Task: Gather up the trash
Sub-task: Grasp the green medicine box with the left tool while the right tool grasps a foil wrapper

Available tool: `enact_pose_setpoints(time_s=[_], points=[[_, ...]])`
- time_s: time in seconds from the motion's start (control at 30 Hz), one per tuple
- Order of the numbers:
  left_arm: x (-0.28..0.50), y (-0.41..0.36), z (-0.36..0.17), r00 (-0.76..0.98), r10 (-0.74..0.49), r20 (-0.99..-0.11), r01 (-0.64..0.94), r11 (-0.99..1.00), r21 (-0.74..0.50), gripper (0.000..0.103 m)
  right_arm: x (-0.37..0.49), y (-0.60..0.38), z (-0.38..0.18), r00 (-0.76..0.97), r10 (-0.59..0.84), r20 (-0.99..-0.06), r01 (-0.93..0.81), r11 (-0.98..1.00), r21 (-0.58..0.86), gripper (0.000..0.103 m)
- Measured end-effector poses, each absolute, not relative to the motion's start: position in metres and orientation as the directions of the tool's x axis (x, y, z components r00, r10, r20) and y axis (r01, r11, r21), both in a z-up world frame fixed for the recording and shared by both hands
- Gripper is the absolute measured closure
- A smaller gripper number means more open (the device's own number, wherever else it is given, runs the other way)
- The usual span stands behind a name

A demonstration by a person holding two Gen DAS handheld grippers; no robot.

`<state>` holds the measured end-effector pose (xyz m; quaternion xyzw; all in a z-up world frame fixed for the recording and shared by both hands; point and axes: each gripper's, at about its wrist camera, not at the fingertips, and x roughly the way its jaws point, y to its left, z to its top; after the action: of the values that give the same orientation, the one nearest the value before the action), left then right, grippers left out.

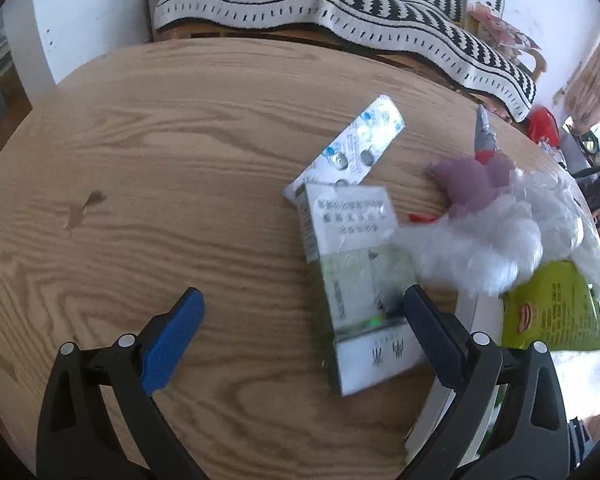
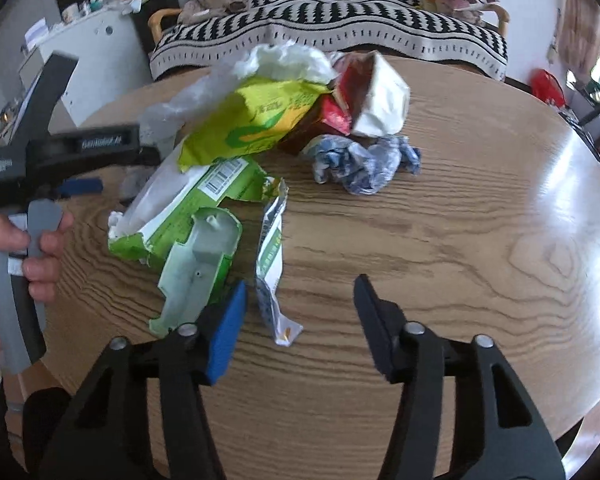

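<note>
Left wrist view: left gripper (image 1: 300, 304) spread wide over the round wooden table (image 1: 160, 152), white-green box (image 1: 356, 280) at its right finger, blister pack (image 1: 352, 148) beyond; right wrist view: right gripper (image 2: 300, 292) agape, holding nothing, torn sachet (image 2: 272, 264) just ahead, green wrappers (image 2: 196, 208) left, crumpled blue wrapper (image 2: 364, 164) farther off.

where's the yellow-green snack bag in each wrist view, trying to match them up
Left wrist: the yellow-green snack bag sits at the right edge, partly under the white plastic bag.
Right wrist: it lies upper left of centre, below the same white plastic bag.
Shared landmark: the black-and-white striped blanket beyond the table's far edge.
</note>
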<state>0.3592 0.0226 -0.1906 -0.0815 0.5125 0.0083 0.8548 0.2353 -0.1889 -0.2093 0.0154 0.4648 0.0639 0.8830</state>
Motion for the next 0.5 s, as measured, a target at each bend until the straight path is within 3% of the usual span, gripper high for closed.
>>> enact_pose_setpoints(time_s=[0.1,0.13,0.2,0.27,0.33,0.4,0.5], points=[[0.370,0.017,-0.191,0.468,-0.062,-0.882,-0.084,0.990,-0.114,0.006,0.241,-0.184,-0.211,0.566,0.102,-0.818,-0.111,0.993,0.048,0.074],[0.373,0.015,-0.191,0.468,-0.054,-0.882,-0.078,0.992,-0.102,0.006,0.243,-0.184,-0.211,0.565,0.105,-0.818,-0.118,0.992,0.046,0.084],[0.376,0.010,-0.192,0.471,-0.049,-0.881,-0.064,0.994,-0.089,0.007,0.245,-0.182,-0.211,0.561,0.118,-0.820,-0.123,0.991,0.058,0.091],[0.373,0.007,-0.191,0.481,-0.058,-0.875,-0.034,0.996,-0.084,0.016,0.245,-0.186,-0.209,0.560,0.138,-0.817,-0.121,0.989,0.085,0.092],[0.367,0.003,-0.189,0.491,-0.020,-0.871,-0.010,1.000,-0.029,0.050,0.241,-0.187,-0.205,0.571,0.137,-0.809,-0.116,0.990,0.085,0.092],[0.361,0.005,-0.187,0.494,-0.046,-0.868,0.012,0.999,-0.046,0.076,0.236,-0.196,-0.198,0.582,0.142,-0.801,-0.105,0.989,0.100,0.092],[0.354,0.018,-0.182,0.477,-0.096,-0.874,0.001,0.994,-0.109,0.092,0.225,-0.208,-0.188,0.583,0.163,-0.796,-0.095,0.987,0.133,0.092]])
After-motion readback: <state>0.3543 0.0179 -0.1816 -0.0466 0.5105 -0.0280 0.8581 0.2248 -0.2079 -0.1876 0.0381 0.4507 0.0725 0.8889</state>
